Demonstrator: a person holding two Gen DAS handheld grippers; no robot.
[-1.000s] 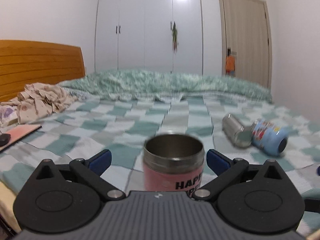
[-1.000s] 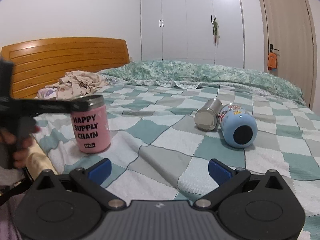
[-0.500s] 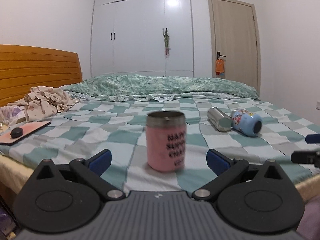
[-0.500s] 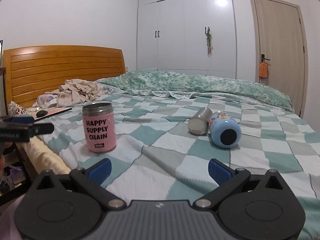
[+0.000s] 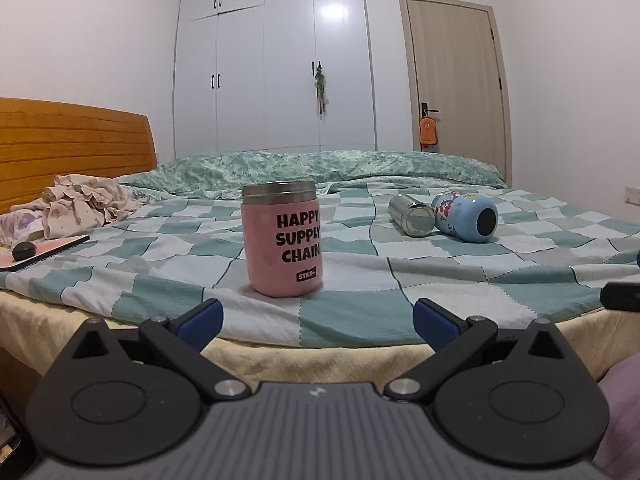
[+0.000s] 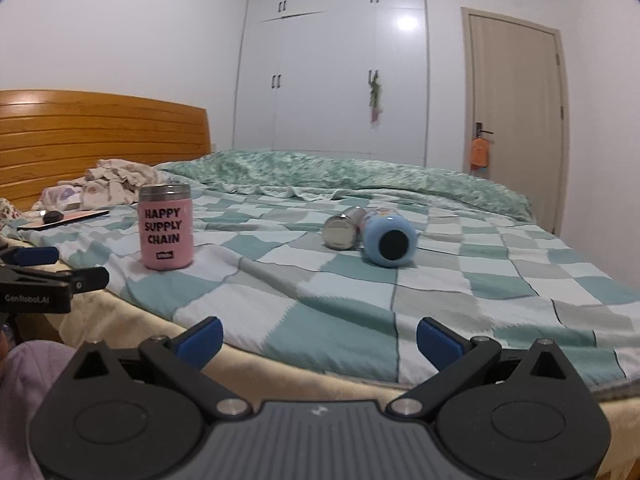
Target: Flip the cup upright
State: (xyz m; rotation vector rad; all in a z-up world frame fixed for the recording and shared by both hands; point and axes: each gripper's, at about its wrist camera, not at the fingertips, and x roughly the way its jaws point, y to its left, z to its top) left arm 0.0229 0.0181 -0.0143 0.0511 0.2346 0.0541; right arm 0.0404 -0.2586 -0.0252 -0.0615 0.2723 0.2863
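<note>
A pink cup (image 5: 282,238) with a steel rim and the words "HAPPY SUPPLY CHAIN" stands upright on the checked bedspread (image 5: 360,280) near the bed's front edge; it also shows in the right wrist view (image 6: 166,227). My left gripper (image 5: 316,318) is open and empty, off the bed's edge in front of the cup. My right gripper (image 6: 318,336) is open and empty, off the edge further right. The left gripper shows from the side in the right wrist view (image 6: 52,272).
A steel cup (image 6: 342,227) and a blue printed bottle (image 6: 386,237) lie on their sides mid-bed. Crumpled clothes (image 5: 80,204) and a board with a black object (image 5: 24,251) lie at the left by the wooden headboard (image 6: 100,140). Wardrobe and door stand behind.
Both grippers have pulled back from the bed and lowered. The left gripper, which had the pink cup between its open fingers, now sits clear of it; the cup stays upright.
</note>
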